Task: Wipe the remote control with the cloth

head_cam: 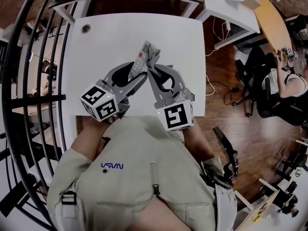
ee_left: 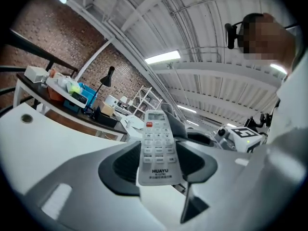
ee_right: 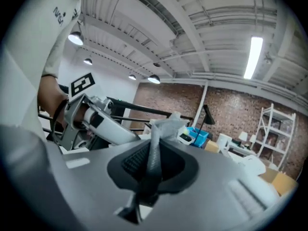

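A white rectangular table (head_cam: 96, 57) stands on a brown wooden floor (head_cam: 231, 124), with a black metal railing (head_cam: 29, 81) curving along its left side. A second white desk (head_cam: 231, 8) lies beyond its far right corner. Both grippers hang above the table's near half and converge.

The left gripper (head_cam: 139, 70) has its jaws clamped on the lower body of a white button-faced remote control (ee_left: 155, 143), which stands on end, keypad towards that gripper's camera. The right gripper (ee_right: 153, 165) has its jaws pressed together on a thin grey crumpled cloth (ee_right: 166, 126). The cloth's free end rests against the remote's upper right edge, hiding it there. A small round dark grommet (head_cam: 85, 28) marks the table's far left corner.
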{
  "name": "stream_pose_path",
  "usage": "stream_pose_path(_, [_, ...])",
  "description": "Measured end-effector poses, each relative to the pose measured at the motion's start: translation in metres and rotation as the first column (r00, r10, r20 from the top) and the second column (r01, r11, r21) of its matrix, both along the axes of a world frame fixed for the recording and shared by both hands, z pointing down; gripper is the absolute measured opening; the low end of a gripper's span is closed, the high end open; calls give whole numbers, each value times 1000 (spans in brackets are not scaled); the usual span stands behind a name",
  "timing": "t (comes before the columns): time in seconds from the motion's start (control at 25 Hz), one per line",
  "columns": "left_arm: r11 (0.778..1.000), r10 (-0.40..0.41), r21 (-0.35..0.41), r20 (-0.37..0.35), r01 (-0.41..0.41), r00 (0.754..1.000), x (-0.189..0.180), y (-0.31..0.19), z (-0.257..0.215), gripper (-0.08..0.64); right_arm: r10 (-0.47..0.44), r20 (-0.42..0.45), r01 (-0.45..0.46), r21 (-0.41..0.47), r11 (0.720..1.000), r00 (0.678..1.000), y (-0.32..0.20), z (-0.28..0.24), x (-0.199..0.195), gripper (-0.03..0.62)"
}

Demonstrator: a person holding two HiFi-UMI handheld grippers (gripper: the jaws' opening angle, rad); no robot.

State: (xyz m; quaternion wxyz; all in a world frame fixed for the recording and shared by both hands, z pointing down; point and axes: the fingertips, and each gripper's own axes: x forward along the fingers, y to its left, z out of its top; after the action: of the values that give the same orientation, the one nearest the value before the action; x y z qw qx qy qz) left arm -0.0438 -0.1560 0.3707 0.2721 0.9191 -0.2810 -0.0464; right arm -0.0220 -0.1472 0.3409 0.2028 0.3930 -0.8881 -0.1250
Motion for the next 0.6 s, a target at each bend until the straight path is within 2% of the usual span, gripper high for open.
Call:
stream_pose_path(0.24, [991,51,-112,-161,-70,986,1,9,-3,242,-130,49,133,-62,989,990,12,6,0,32])
stream_pose_path(0.4, [988,56,-129,-243,-89,968,-2,8,-15,242,-244,8,243,-136,961,970,34,26,-18,32])
stream_pose_path(0.52, [986,62,-128,-285,-102,957,-2,6,-23,242,-325,-7,320,-155,935,946,53,40,-33,32])
stream_pose_path(0.6, [985,71,-129,-298,-114,952,-1,7,-26,242,-295,-7,291,-137,947,955,48,39,-30,32])
